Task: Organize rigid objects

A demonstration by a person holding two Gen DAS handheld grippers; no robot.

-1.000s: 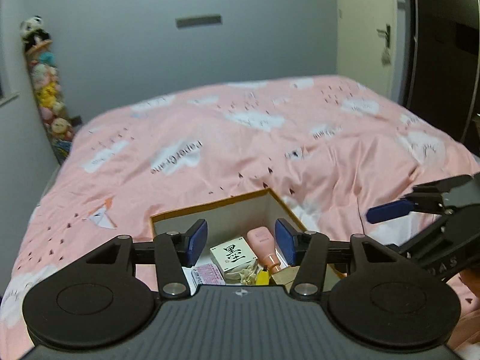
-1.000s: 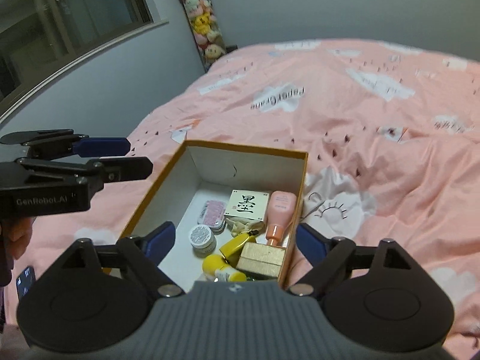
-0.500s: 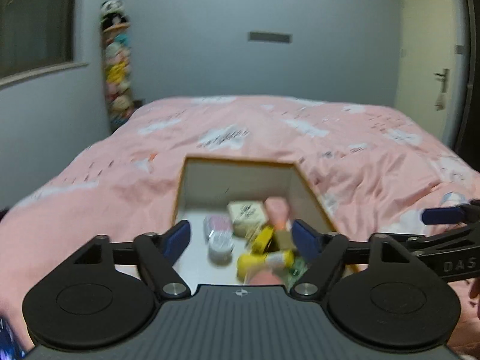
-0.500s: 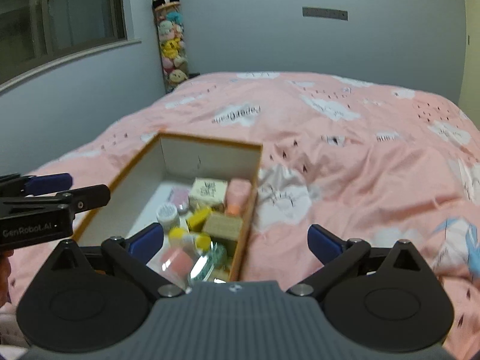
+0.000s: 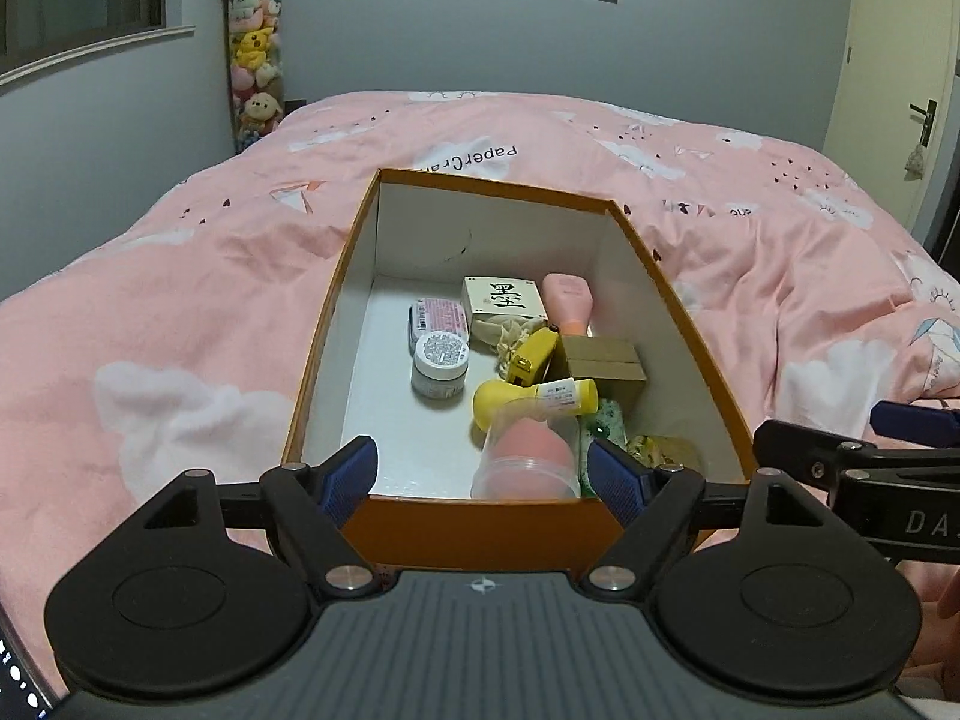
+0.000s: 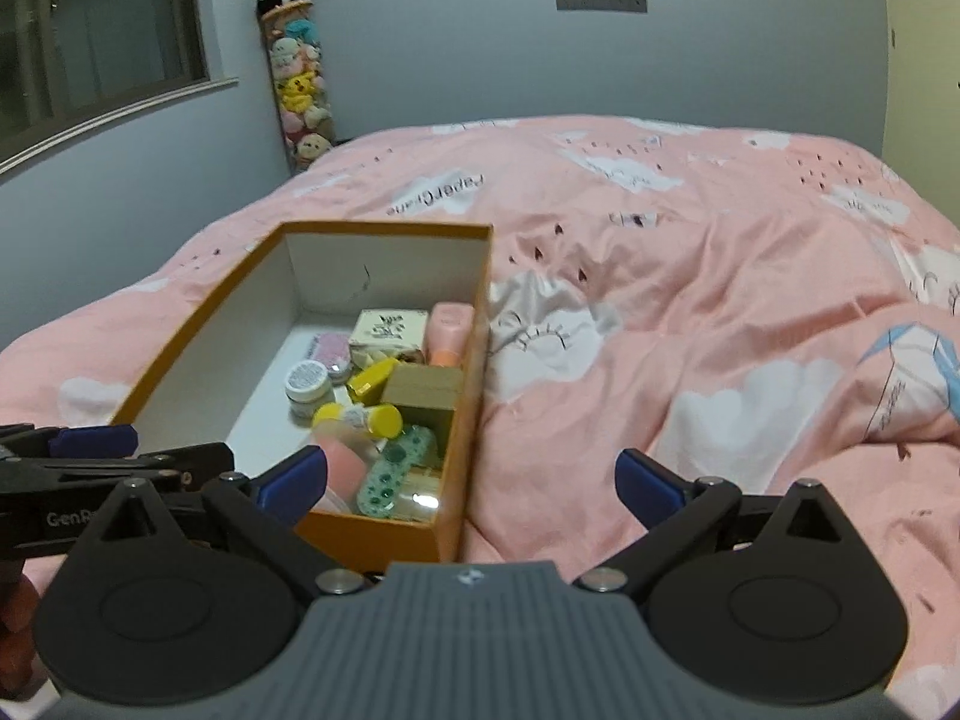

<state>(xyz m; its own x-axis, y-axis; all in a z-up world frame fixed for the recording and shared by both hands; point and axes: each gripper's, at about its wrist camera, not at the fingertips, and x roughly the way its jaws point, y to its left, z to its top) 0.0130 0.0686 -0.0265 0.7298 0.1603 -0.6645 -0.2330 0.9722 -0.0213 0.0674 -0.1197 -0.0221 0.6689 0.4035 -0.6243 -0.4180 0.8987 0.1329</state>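
**Both jaws wide, nothing held; small items lie in the box**

Jaws of our left gripper (image 5: 483,471) stand wide apart with nothing between the pads; same for our right gripper (image 6: 471,477). The left hovers over the near end of the open orange cardboard box (image 5: 672,294), which sits on the pink cloud-print duvet (image 5: 180,312). The right is just beside the box's right wall, over bare bedding.

Contents, all inside the box and crowded to its right half:
- white round jar (image 5: 440,365) beside the flat pink-labelled tin (image 5: 438,317)
- cream square box with black characters (image 5: 503,303), pink bottle (image 5: 569,300) next to it
- brown cardboard cube (image 5: 603,365), small yellow rectangular piece (image 5: 531,355)
- yellow tube (image 5: 534,399) resting on the clear cup with pink inside (image 5: 528,462)
- green spotted flat case (image 6: 396,468) at the near right

This fits either items already gathered or a jumble awaiting sorting; we cannot settle which.

Judgement for any grasp here: items touch and overlap, so we come straight down, align the pads across a narrow side, and pick top pieces before buried ones. The cup looks likely to roll.
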